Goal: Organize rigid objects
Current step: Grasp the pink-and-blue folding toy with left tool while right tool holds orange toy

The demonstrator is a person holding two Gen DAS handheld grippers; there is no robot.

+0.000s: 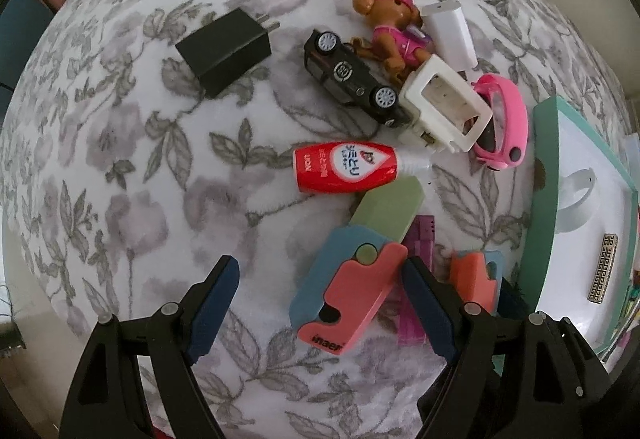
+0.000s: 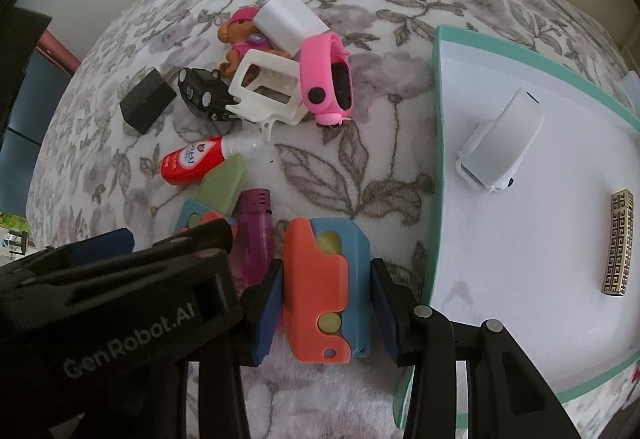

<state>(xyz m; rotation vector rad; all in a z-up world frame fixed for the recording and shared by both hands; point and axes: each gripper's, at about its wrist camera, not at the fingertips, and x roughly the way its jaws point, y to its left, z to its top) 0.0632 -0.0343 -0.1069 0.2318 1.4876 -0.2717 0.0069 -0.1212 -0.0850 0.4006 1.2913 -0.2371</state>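
On a floral blanket (image 1: 120, 179), small rigid things lie scattered left of the green-rimmed white tray (image 2: 438, 143), the landmark here and likely the place they are being gathered to. Farthest from the tray sits a black charger (image 1: 224, 49); nearer it, a red glue bottle (image 1: 344, 167), a black toy car (image 1: 352, 79), a toy dog in pink (image 1: 394, 29), a white frame (image 1: 448, 105) and a pink car (image 1: 504, 119) bunch together, apparently not yet sorted. The left tongs (image 1: 320, 295) hang wide open over a coral-and-blue folding toy (image 1: 348, 287), its green blade pointing up towards the bottle; one finger (image 1: 216, 303) stands clear of it and nothing is gripped, seemingly lined up for a pick. Just beside the tray's near edge, the right tongs (image 2: 326, 307) stand narrowly apart with a second coral-and-blue toy (image 2: 324, 287) between their pads, which flank it closely; whether they press it cannot be told. Inside the tray already rest a white clip-like piece (image 2: 500, 143) and a patterned bar (image 2: 618, 243).
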